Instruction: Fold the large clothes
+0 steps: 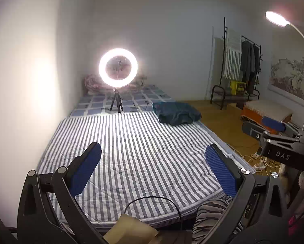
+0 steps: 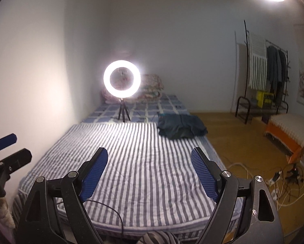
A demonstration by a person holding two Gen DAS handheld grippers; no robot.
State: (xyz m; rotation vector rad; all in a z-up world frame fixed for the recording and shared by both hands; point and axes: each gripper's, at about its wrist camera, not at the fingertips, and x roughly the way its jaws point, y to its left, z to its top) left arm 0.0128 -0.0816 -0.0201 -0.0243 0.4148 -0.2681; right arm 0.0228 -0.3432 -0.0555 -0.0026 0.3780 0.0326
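A dark teal garment (image 1: 176, 112) lies folded in a bundle at the far right edge of the striped bed cover (image 1: 131, 152); it also shows in the right wrist view (image 2: 181, 129). My left gripper (image 1: 154, 150) is open and empty, held above the near end of the bed. My right gripper (image 2: 149, 154) is open and empty too, also over the near end of the bed (image 2: 143, 162). Both are well short of the garment. The right gripper shows at the right edge of the left wrist view (image 1: 274, 126).
A lit ring light on a small tripod (image 1: 118, 69) stands on the checked sheet behind the striped cover. A clothes rack (image 1: 241, 65) stands at the back right. An orange bench (image 2: 290, 134) and tangled cables (image 2: 282, 181) sit on the wooden floor at right. A white wall runs along the left.
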